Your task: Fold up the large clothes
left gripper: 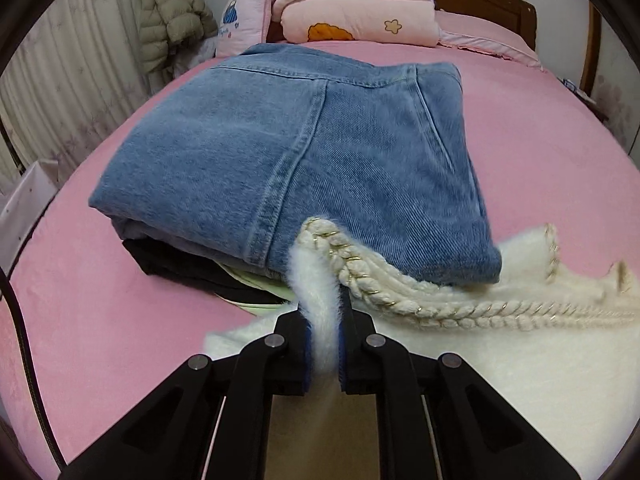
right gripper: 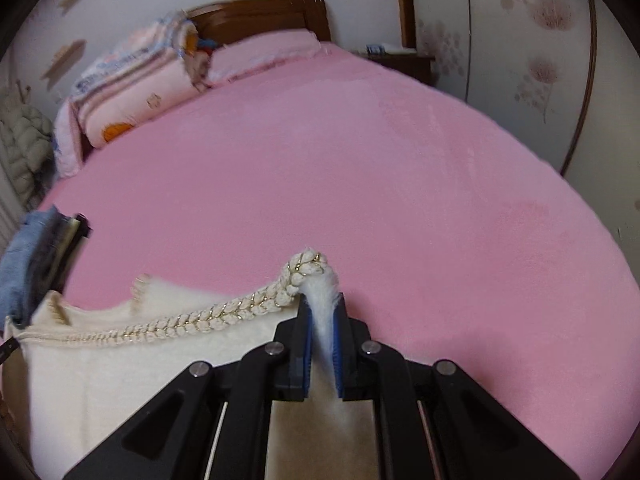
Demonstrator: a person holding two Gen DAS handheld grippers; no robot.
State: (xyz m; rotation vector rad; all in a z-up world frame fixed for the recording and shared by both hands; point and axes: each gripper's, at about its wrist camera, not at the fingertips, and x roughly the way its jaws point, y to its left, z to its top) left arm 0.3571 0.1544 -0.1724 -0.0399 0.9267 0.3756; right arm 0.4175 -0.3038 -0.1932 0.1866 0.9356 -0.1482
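Room: bedroom, pink bed (right gripper: 360, 184) filling both views, wooden headboard (right gripper: 260, 12) at the far end, folded quilts (left gripper: 352, 4) stacked against it.
Far left: puffy coat (left gripper: 168, 12) hanging by the curtain.
Left of centre: finished stack with folded jeans (left gripper: 304, 160) on top, dark garment (left gripper: 180, 264) beneath.
Left tongs (left gripper: 325, 344): clamped on one fluffy corner of the white sweater (left gripper: 500, 368), just in front of the jeans stack, corner lifted.
Middle: braided gold-threaded trim (left gripper: 400, 292) running along the sweater's top edge between both grips, slack, sagging slightly.
Right tongs (right gripper: 323, 344): clamped on the opposite corner of the same edge, open pink bed ahead.
Sweater body: hanging or lying below both grips; lower part out of view.
Doing it well, likely: draw both corners apart until the trim is taut, keep them level, steer clear of the jeans stack, lay flat on the open bed rightward before folding.
Risk: left corner brushing the stack and dragging it.
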